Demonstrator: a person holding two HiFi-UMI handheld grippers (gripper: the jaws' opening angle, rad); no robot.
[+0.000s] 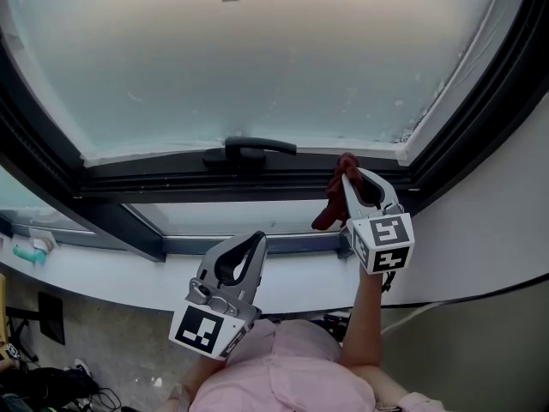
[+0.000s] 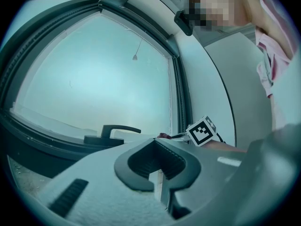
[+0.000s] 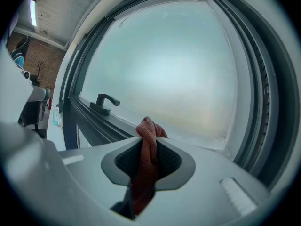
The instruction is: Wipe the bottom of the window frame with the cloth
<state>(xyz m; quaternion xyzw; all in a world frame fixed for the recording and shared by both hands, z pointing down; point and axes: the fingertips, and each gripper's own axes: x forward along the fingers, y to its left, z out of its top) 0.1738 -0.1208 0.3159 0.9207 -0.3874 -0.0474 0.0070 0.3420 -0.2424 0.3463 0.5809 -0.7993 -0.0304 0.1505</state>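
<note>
At the bottom right corner of a dark window frame [image 1: 154, 187]: two hand-held tools and one cloth. Right tool [image 1: 347, 174]: jaws clamped on the single reddish cloth [image 1: 329, 210], which bunches above the tips and hangs below them. The cloth is close to the frame's bottom rail, near its right end; contact with the rail cannot be judged. Left tool [image 1: 256, 239]: jaws closed together with nothing between them, held lower and to the left over the white sill [image 1: 103, 275], apart from the frame. One black handle [image 1: 250, 148] sits on the bottom rail, left of the cloth. Two panes: a large frosted pane [image 1: 257, 58] above and a narrow pane [image 1: 232, 217] below. White wall [image 1: 489, 221] at right. One small turquoise object [image 1: 28, 251] lies on the sill at far left.
</note>
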